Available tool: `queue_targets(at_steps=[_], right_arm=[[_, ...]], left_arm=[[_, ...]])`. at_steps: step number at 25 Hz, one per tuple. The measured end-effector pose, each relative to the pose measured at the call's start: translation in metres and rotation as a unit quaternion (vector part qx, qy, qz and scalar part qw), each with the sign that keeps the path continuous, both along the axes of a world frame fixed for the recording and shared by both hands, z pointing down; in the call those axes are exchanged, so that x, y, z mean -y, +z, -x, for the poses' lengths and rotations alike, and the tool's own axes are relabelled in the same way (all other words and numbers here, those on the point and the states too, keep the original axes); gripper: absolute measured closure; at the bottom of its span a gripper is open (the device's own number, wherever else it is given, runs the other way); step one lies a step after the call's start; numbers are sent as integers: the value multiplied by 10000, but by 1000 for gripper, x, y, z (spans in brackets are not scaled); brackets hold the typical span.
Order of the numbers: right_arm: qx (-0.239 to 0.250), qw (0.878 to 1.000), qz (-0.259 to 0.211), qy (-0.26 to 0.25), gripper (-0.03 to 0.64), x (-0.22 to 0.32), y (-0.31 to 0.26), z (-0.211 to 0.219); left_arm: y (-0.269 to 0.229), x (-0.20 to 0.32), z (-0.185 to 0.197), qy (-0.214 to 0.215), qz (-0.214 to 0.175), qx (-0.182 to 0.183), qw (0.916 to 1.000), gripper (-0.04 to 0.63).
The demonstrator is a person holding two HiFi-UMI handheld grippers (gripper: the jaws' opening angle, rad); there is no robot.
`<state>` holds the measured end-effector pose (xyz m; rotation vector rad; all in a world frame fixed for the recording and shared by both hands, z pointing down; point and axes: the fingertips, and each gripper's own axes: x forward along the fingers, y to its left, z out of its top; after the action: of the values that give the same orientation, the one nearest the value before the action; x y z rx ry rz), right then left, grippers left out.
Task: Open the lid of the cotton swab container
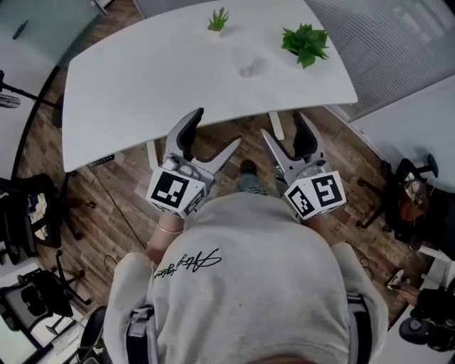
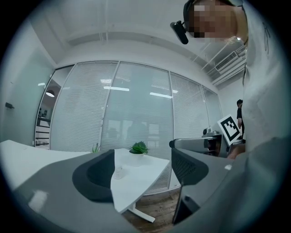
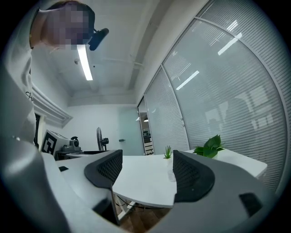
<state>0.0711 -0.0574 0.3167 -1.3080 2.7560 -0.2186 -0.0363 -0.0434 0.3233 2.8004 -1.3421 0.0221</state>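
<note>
The left gripper and the right gripper are side by side, just in front of the person's grey top. They are up over the wood floor. Both have their jaws wide apart, and nothing is in them. The jaw tips reach the near edge of a white table. A small clear container stands on the table ahead of both grippers, well apart from them. Past it, a small plant sits ahead of the left gripper. A big plant sits ahead of the right gripper. A shoe shows between the grippers, down on the floor. Black chairs stand far out on the left gripper's side.
</note>
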Motion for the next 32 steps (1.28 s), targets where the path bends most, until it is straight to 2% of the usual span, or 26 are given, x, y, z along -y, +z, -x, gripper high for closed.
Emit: queue_targets(at_steps=[15, 23, 32], right_arm=[[-9, 9998, 20, -206, 290, 95, -6, -14], [-3, 9996, 56, -287, 293, 137, -2, -28], [-57, 9989, 153, -438, 296, 161, 8, -36]], left_arm=[[16, 95, -14, -225, 276, 119, 9993, 218], [57, 145, -35, -426, 731, 179, 9963, 218], [109, 193, -44, -934, 1278, 276, 9870, 218]])
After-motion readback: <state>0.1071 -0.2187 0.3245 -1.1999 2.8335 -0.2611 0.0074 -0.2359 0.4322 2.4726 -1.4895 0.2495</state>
